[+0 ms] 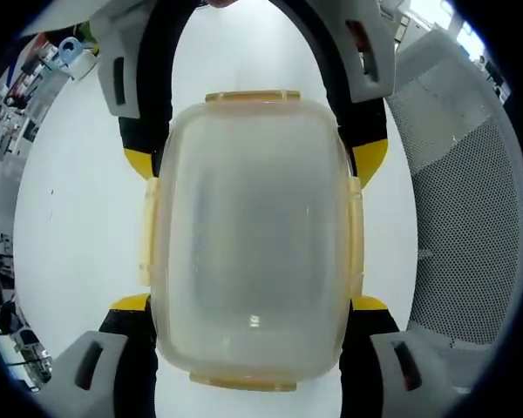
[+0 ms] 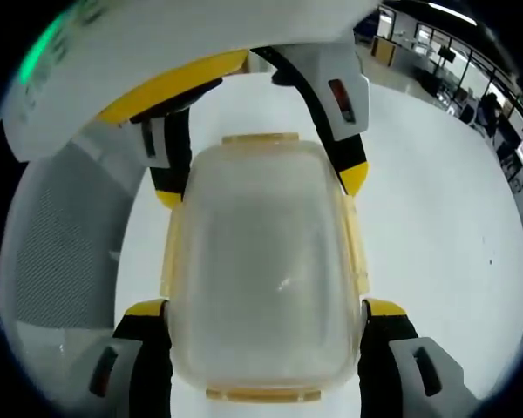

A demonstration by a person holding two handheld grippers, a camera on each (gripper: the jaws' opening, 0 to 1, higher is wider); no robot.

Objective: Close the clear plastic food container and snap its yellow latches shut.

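Left hand-held gripper point(image 1: 253, 326) astride container point(image 1: 253, 235) — right hand-held gripper point(image 2: 266, 326) opposite

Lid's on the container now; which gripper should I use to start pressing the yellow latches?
Roughly even. The left gripper and right gripper both straddle the container, one from each end. I'd lean left: its view shows the side latches more clearly, though the difference is slight.

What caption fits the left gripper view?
Two grippers straddle a clear container with yellow latches on a white table.
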